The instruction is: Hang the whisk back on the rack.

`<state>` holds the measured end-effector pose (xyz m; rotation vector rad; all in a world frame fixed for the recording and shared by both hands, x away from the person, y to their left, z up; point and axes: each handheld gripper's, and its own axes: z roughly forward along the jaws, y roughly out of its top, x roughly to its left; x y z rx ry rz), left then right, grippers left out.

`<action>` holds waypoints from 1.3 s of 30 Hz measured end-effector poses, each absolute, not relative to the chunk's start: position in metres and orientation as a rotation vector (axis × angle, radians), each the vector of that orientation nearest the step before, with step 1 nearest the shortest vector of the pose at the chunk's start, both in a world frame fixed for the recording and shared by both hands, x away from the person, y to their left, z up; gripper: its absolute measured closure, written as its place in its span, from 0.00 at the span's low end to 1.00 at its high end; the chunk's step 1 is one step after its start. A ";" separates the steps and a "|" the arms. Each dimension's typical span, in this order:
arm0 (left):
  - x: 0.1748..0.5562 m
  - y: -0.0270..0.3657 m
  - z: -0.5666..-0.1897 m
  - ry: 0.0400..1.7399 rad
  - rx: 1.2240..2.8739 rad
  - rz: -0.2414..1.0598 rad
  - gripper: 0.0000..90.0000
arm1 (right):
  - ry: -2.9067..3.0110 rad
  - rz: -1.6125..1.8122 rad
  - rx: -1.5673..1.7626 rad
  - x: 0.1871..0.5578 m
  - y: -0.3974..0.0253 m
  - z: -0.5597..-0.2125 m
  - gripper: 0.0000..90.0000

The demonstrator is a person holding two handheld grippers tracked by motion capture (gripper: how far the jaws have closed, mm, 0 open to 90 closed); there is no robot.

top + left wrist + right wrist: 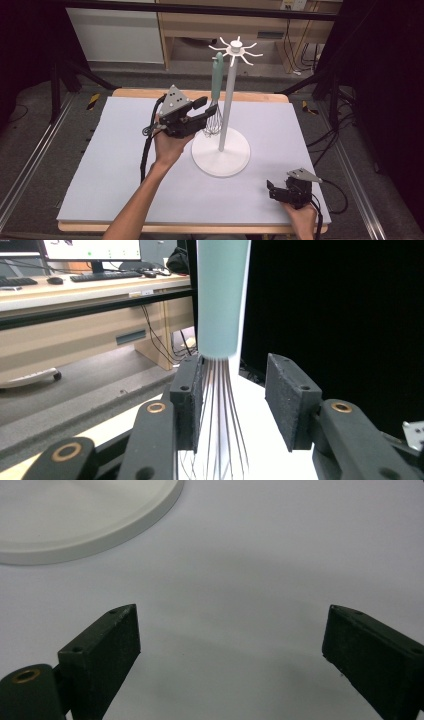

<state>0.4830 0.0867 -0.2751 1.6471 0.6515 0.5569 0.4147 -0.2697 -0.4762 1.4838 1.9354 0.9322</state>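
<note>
Job: the whisk (215, 95) hangs on the white stand (226, 100), and the left claw (202, 111) is up beside its wires.
Whisk: it hangs straight up and down, with the green handle (222, 295) on top and the thin wires (220, 410) at the bottom.
Left claw: its two black jaws are apart. The wires sit between them, close to one jaw, maybe touching it. The other jaw has a gap, so nothing is squeezed.
Which way: the whisk is right in front of the left claw, and its long side runs up, across the gap.
Right claw (272, 191): its jaws are wide apart and hold nothing. It rests low on the white mat (110, 170), well away from the whisk.
Nearer hand: the left one, by a lot.
Stand bottom (75, 525): the round white foot is just ahead of the right claw.
Next, I think: the left claw would close on the wires, or move up to grab the handle.
</note>
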 end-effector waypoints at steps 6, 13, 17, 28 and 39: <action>0.474 0.098 -0.288 0.653 1.671 0.547 0.62 | 1.934 0.931 1.481 0.415 -0.270 -0.476 0.10; 0.469 0.110 -0.308 0.676 1.705 0.549 0.58 | 1.930 0.931 1.484 0.414 -0.270 -0.476 0.10; 0.467 0.118 -0.320 0.692 1.732 0.554 0.56 | 1.930 0.926 1.481 0.415 -0.271 -0.477 0.10; 0.465 0.143 -0.355 0.770 1.753 0.571 0.52 | 1.928 0.925 1.486 0.414 -0.270 -0.476 0.10; 0.458 0.166 -0.383 0.837 1.785 0.574 0.49 | 1.923 0.927 1.490 0.414 -0.271 -0.476 0.10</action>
